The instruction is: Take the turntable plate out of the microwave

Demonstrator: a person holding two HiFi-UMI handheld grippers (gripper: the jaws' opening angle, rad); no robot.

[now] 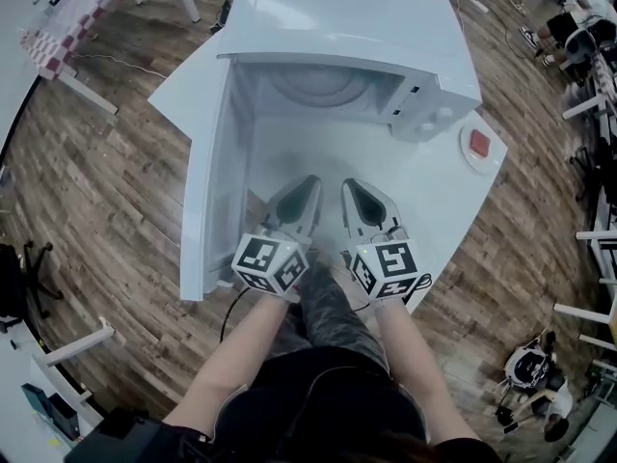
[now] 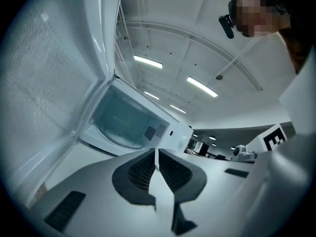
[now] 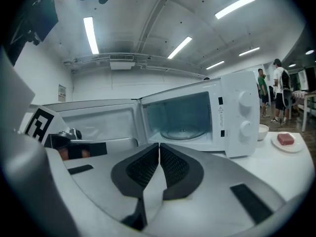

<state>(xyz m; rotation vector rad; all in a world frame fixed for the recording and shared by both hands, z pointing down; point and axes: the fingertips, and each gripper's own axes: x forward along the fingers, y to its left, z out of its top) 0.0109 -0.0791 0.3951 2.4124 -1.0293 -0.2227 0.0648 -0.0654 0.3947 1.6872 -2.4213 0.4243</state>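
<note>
1. Inside the open microwave, the turntable plate lies flat on the cavity floor.
2. Left gripper: jaws pressed together on nothing, in front of the cavity, near the swung-open door.
3. Right gripper: jaws also pressed together and empty, just beside the left one.

Turntable plate inside microwave on table

The open mouth of the white box-shaped microwave faces bare white tabletop, hemmed on the left by its swung-out white door, while a round white plate carrying a red block sits clear at right.
</note>
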